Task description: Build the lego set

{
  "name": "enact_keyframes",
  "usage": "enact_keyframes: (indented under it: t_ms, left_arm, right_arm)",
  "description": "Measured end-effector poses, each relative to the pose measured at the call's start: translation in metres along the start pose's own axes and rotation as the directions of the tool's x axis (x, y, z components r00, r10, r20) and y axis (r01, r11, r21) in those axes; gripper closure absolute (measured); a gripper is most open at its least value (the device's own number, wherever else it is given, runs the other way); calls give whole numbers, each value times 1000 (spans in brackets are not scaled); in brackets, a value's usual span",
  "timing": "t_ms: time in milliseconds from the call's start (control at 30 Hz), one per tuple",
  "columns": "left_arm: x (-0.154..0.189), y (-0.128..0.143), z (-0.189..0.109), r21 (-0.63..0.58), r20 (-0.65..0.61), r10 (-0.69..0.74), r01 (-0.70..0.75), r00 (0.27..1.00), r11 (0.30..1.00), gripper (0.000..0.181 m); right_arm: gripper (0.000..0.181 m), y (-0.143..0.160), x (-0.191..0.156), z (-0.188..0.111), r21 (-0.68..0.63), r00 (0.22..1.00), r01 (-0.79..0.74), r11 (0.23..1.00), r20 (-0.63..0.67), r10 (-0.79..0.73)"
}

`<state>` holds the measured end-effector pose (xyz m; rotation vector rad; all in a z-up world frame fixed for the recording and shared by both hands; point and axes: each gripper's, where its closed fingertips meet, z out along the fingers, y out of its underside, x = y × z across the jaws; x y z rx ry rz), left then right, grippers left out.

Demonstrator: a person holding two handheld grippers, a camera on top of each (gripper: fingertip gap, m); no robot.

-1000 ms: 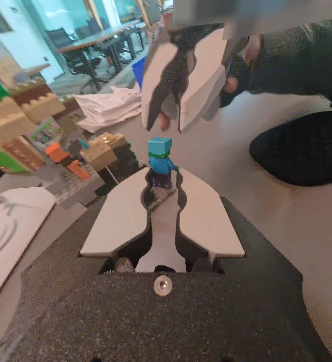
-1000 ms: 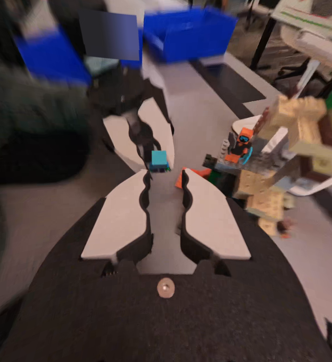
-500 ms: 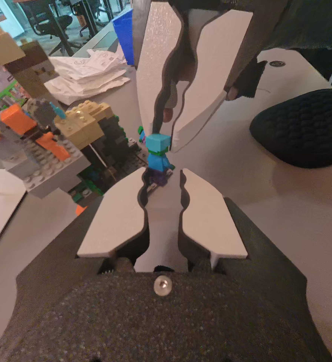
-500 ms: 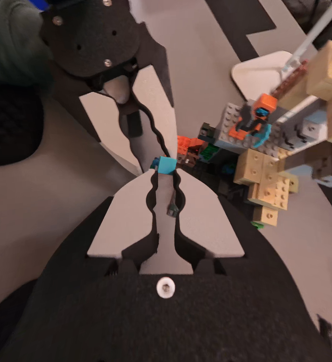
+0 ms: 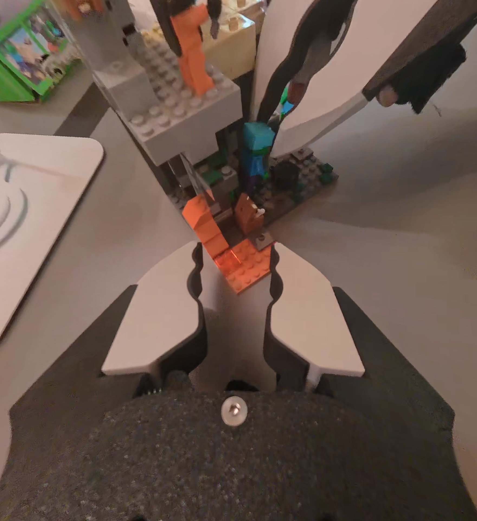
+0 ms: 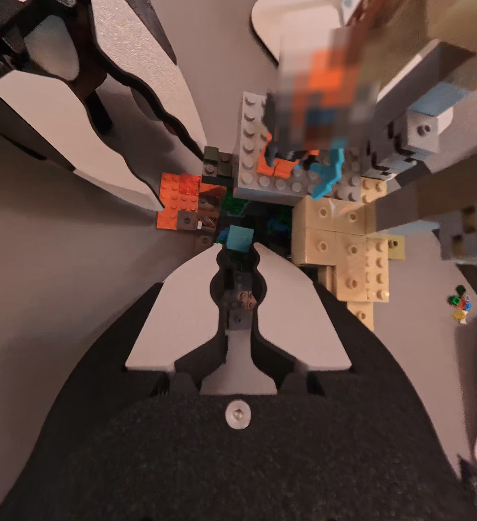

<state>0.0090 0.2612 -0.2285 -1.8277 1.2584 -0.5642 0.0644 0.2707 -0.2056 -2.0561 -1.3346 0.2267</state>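
My right claw (image 6: 237, 246) now pinches the blue-headed minifigure (image 6: 239, 238) over the lego build (image 6: 341, 222); half a second ago it hadn't closed. Left claw (image 5: 235, 246) gapes empty, now facing the orange plate (image 5: 245, 265).

Left gripper (image 5: 235, 248): jaws parted, nothing between them, tips level with the near edge of the orange plate (image 5: 244, 266). Right gripper (image 6: 237, 246): angled steeply downward, jaws closed on the teal-headed minifigure (image 6: 240, 238) beyond that plate — fingertips (image 5: 383, 95) visible behind it.
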Motion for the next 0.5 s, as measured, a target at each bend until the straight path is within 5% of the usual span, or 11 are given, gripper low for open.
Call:
enact_keyframes:
  t_ms: [500]
  left_arm:
    - [-1, -5, 12, -15, -86, 27, -28, 996, 999, 135]
  right_arm:
    - [167, -2, 0, 17, -120, 993, 55, 991, -101, -68]
